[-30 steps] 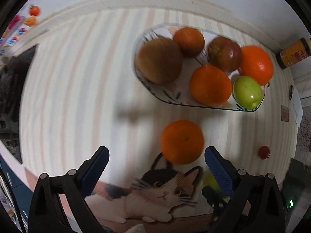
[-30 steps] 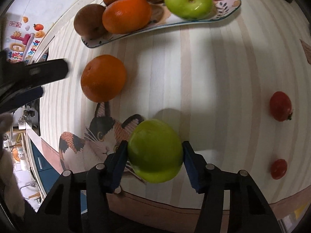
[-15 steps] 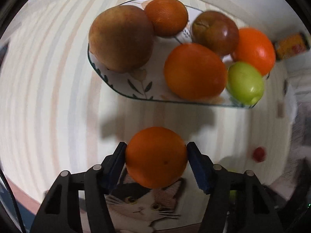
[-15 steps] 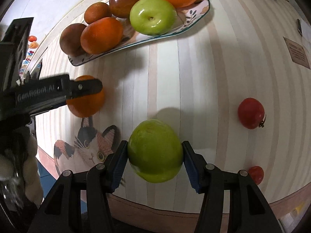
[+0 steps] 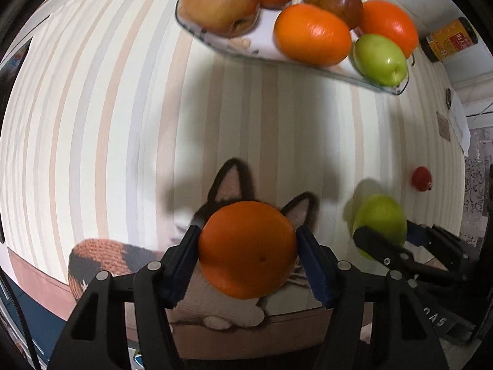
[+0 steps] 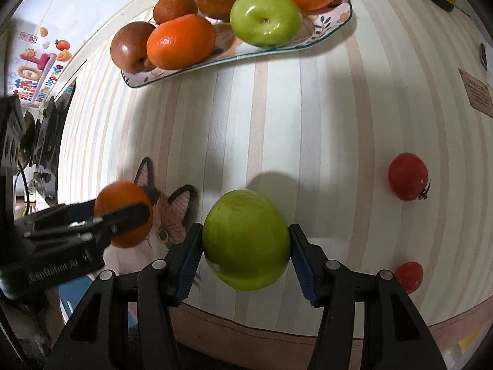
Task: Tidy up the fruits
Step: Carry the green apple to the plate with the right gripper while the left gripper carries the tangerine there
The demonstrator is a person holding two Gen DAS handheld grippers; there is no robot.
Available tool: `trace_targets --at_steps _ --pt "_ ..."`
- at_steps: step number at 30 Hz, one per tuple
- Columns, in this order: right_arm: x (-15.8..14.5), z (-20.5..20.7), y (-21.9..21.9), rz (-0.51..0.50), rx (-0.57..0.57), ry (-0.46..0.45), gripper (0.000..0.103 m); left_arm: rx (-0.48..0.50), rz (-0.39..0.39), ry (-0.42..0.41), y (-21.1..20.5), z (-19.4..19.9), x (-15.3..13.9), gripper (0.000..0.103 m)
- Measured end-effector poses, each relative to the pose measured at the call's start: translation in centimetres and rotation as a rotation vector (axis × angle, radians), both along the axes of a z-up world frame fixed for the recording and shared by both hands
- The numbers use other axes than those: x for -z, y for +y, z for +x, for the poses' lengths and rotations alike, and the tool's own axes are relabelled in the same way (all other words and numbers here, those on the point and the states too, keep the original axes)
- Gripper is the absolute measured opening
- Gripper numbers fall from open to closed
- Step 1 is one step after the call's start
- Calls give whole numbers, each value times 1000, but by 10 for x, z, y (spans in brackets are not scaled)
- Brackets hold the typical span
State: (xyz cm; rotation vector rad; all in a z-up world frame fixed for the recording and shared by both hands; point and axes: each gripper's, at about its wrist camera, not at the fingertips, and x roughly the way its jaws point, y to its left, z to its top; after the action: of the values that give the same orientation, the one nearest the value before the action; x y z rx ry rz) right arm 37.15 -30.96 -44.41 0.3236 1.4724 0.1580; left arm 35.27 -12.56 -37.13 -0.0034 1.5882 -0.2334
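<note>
My left gripper (image 5: 248, 248) is shut on an orange (image 5: 248, 248), lifted above the cat picture on the striped cloth. In the right wrist view that orange (image 6: 126, 205) shows at the left, partly hidden by the left gripper's finger. My right gripper (image 6: 245, 240) is shut on a green apple (image 6: 245, 240), which also appears at the right of the left wrist view as the green apple (image 5: 380, 220). A patterned plate (image 6: 336, 20) at the far side holds several fruits: oranges, red apples and a green apple (image 6: 265, 17).
Two small red tomatoes (image 6: 407, 176) (image 6: 409, 276) lie on the cloth to the right. A dark jar with a yellow label (image 5: 448, 41) stands at the far right beside the plate. The table's front edge runs just under both grippers.
The left gripper moved forward over the loose orange, closed on it and lifted it off the cloth. The right gripper kept its hold on the green apple and barely moved.
</note>
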Motion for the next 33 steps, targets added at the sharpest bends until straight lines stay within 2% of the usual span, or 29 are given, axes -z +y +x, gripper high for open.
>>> trace_targets --at_steps 11,15,17,21,28,33 --pt "5 -2 -7 33 49 28 59 -22 0 -15 7 -6 2 61" --pt "5 -2 -9 20 53 25 62 -34 -7 -13 14 -11 7 61" --pt "8 1 -3 23 49 21 61 -35 -5 -14 0 -10 7 61" --pt "6 0 -1 22 36 -15 58 -35 -11 -16 -2 -9 3 61" --pt "2 0 -3 30 25 -34 57 -33 -33 -67 -3 0 -25 61" --pt "-19 9 -15 61 41 -74 57 -41 -73 -120 -3 18 -61 61"
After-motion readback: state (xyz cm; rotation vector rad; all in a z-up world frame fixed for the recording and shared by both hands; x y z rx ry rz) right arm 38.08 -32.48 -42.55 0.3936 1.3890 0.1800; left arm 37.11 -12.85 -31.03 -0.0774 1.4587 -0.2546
